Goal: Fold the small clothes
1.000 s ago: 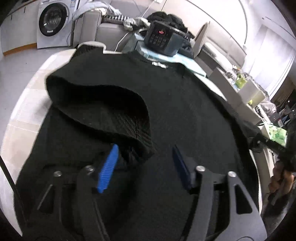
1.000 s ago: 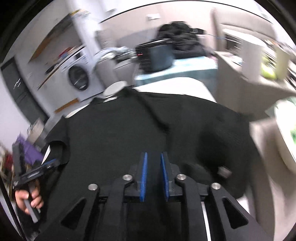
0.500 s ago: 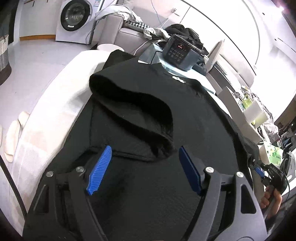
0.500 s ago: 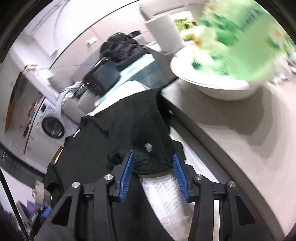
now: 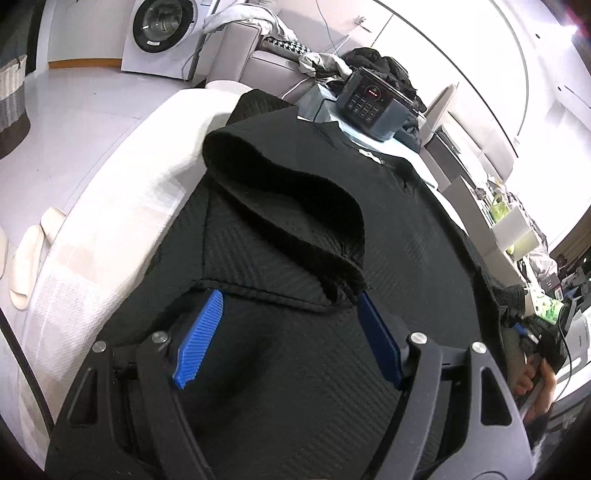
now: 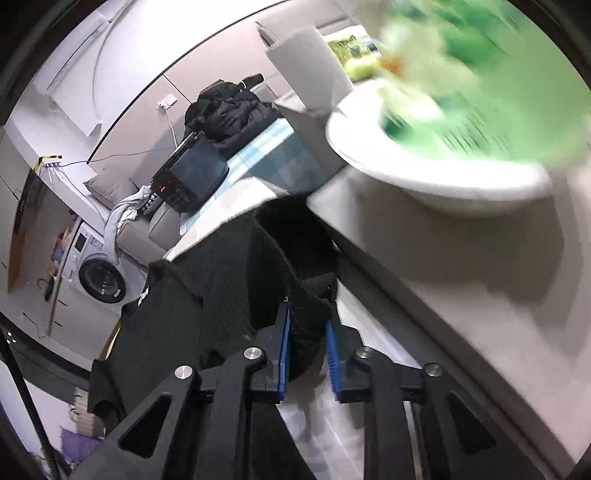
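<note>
A black knit sweater (image 5: 406, 229) lies spread on a white-covered table (image 5: 122, 206). Its left sleeve (image 5: 288, 206) is folded inward across the body. My left gripper (image 5: 291, 332) is open and empty, hovering just short of the folded sleeve's cuff. In the right wrist view the sweater (image 6: 207, 302) lies to the left, and its right sleeve cuff (image 6: 310, 306) sits between the blue pads of my right gripper (image 6: 308, 343), which is closing on it at the table's right edge.
A dark keypad device (image 5: 373, 103) stands on a blue cloth beyond the collar. A grey counter (image 6: 443, 258) with a white bowl (image 6: 424, 177) of green things runs close on the right. A washing machine (image 5: 162, 33) and slippers (image 5: 26, 258) are on the floor, left.
My left gripper let go of the sleeve, opened wide and drew back. My right gripper swung to the right edge, opened, then narrowed around the right sleeve cuff.
</note>
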A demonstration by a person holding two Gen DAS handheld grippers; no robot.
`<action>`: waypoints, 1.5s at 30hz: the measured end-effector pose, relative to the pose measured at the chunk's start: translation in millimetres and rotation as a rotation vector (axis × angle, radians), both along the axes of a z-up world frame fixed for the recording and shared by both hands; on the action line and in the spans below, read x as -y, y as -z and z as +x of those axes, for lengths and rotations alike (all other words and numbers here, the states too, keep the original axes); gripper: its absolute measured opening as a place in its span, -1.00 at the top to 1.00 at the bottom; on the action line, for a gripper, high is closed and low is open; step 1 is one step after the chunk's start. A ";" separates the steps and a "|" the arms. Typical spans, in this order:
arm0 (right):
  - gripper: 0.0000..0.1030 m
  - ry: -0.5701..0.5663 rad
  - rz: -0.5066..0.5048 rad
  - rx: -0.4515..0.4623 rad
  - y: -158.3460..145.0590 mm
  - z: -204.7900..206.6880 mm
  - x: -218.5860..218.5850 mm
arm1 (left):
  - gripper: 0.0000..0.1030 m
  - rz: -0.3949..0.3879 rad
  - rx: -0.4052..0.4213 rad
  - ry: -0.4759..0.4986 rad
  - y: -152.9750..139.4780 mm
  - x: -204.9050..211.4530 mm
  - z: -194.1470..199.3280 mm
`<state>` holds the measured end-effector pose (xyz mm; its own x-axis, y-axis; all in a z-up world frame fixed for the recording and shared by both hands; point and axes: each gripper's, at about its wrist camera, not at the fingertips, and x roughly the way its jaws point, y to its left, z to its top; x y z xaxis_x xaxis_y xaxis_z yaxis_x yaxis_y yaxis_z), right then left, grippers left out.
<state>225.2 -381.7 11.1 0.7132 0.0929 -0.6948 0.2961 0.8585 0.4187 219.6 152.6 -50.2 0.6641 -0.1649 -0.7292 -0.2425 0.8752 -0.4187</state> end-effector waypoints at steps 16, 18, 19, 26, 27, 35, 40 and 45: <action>0.16 -1.024 -0.575 -0.014 -12.9 -14.3 -198.0 | -0.41 -0.009 -0.019 -0.021 -2.1 -8.9 -10.4; 0.14 -0.967 -0.496 -0.010 -16.6 -11.9 -180.2 | -0.41 -0.004 -0.021 -0.015 -2.2 -9.2 -10.7; 0.13 -0.931 -0.464 -0.004 -19.1 -9.1 -171.3 | -0.41 -0.004 -0.020 -0.014 -2.2 -9.0 -10.6; 0.12 -0.540 -0.285 -0.060 -25.5 54.2 -103.1 | -0.41 -0.014 -0.025 -0.005 1.6 -3.9 -6.7; 0.12 -0.517 -0.244 -0.082 -22.6 65.7 -96.0 | -0.41 -0.016 -0.027 -0.005 2.2 -3.0 -6.8; 0.12 -0.541 -0.146 -0.128 4.6 141.4 -112.5 | -0.41 0.004 -0.037 -0.008 2.3 -5.1 -3.9; 0.84 -0.571 -0.214 -0.123 18.9 155.1 -130.7 | -0.41 0.004 -0.047 -0.025 5.5 -11.8 -2.8; 0.82 -0.331 -0.253 -0.155 21.0 155.8 -88.3 | -0.41 0.006 -0.054 -0.030 7.7 -15.6 -3.2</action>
<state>381.0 -293.4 -9.9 0.5589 0.1119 -0.8217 0.0311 0.9873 0.1556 216.4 168.1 -57.9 0.6281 -0.1409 -0.7653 -0.2911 0.8695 -0.3990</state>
